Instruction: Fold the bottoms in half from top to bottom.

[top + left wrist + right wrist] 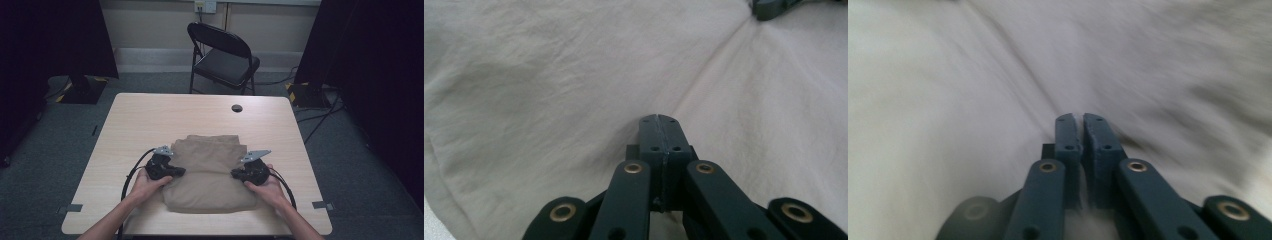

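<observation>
A folded tan cloth (210,167) lies on the near half of the wooden table (150,117). My left gripper (181,172) rests at the cloth's left edge, a hand around it. In the left gripper view its jaws (659,119) are pressed together over the pale fabric (549,75), with no cloth seen between them. My right gripper (234,174) sits at the cloth's right edge, pointing inward. Its jaws (1082,117) stand nearly closed with a hairline gap, over blurred fabric (948,100). The right gripper's tip (774,6) shows far off in the left gripper view.
A black folding chair (225,55) stands beyond the table's far edge. A round cable hole (237,108) sits in the tabletop near the back. Tape marks (74,208) lie at the near corners. Dark stands and cables occupy the floor at both sides.
</observation>
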A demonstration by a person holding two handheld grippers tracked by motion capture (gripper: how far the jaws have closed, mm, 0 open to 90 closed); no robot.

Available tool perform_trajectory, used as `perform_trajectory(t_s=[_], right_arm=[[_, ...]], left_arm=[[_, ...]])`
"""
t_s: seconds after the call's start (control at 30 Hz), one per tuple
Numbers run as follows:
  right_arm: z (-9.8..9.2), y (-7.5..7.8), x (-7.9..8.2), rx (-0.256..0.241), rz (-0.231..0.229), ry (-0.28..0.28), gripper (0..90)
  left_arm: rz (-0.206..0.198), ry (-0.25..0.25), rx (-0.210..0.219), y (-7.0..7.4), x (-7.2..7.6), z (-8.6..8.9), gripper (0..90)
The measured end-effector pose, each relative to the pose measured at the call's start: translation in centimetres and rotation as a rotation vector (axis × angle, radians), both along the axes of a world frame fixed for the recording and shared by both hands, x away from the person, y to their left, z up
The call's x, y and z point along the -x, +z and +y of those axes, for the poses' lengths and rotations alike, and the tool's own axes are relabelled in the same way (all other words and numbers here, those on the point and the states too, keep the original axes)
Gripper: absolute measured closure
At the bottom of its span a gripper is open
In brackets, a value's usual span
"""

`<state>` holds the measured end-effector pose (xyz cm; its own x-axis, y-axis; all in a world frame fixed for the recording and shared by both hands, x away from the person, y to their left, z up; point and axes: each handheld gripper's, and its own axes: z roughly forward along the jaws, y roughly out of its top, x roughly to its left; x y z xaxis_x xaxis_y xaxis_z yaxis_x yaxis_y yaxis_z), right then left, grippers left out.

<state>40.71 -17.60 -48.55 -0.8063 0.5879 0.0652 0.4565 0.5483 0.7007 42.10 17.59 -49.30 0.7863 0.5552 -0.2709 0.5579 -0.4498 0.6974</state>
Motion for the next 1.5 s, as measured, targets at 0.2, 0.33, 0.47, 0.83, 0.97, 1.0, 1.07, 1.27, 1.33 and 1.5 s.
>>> perform_trajectory(t_s=[0.2,0.33,0.47,0.83,0.97,1.0,1.07,1.27,1.33,1.5], right_arm=[[-1.8,0.0,0.3,0.000,0.015,-0.017,86.0],[-2.5,-0.1,0.0,-0.002,0.019,-0.035,90.0],[-2.7,-0.1,0.1,0.005,0.006,-0.050,88.3],[-1.4,2.3,2.7,-0.099,-0.024,-0.005,76.9],[-0.2,3.2,4.1,-0.149,-0.027,0.056,74.1],[0.2,3.3,4.3,-0.161,-0.025,0.073,72.1],[1.0,3.3,4.8,-0.167,-0.009,0.117,66.7],[3.2,2.8,6.2,-0.167,0.033,0.240,56.8],[3.5,2.6,6.8,-0.153,0.037,0.266,54.9],[2.3,2.5,7.7,-0.117,0.025,0.257,54.9]], left_arm=[[0.007,-0.004,0.013,-0.1,-0.1,0.1,90.0],[0.005,-0.003,0.010,-0.1,-0.1,0.1,90.0],[-0.015,-0.014,-0.016,0.1,0.0,-0.2,90.0],[-0.006,-0.038,0.037,1.4,0.9,-0.1,90.0],[-0.003,-0.038,0.033,1.2,0.7,-0.4,90.0],[0.003,-0.036,0.020,1.0,0.6,-0.5,90.0],[0.013,-0.039,-0.016,0.5,0.4,-0.7,90.0],[0.023,-0.034,-0.015,0.1,0.1,-0.7,90.0],[0.028,-0.033,-0.011,0.0,0.0,-0.7,90.0],[0.027,-0.032,-0.018,0.1,0.0,-0.5,90.0]])
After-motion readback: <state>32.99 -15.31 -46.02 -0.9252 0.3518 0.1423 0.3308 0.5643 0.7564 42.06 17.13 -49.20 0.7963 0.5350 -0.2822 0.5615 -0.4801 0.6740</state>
